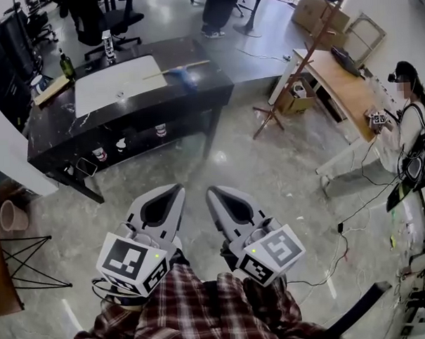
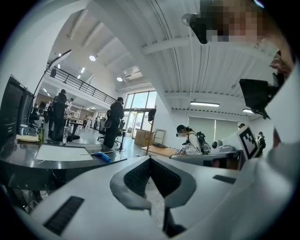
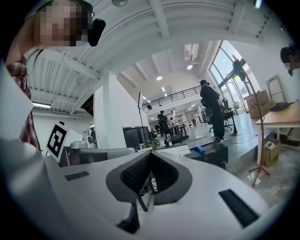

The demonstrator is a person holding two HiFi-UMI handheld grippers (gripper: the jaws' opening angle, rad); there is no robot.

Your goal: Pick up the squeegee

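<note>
Just ahead of the person's plaid sleeves (image 1: 197, 310), the left tool (image 1: 175, 191) and right tool (image 1: 212, 192) sit side by side, each with jaws pressed together on nothing. Well beyond them, the blue-headed squeegee (image 1: 182, 74) lies flat on the dark surface (image 1: 210, 89), beside a white board (image 1: 117, 81).

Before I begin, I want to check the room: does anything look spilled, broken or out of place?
Nothing looks spilled or broken. The squeegee lies flat on the dark table, its handle crossing the white sheet at a corner. Loose cables trail over the floor at right.
</note>
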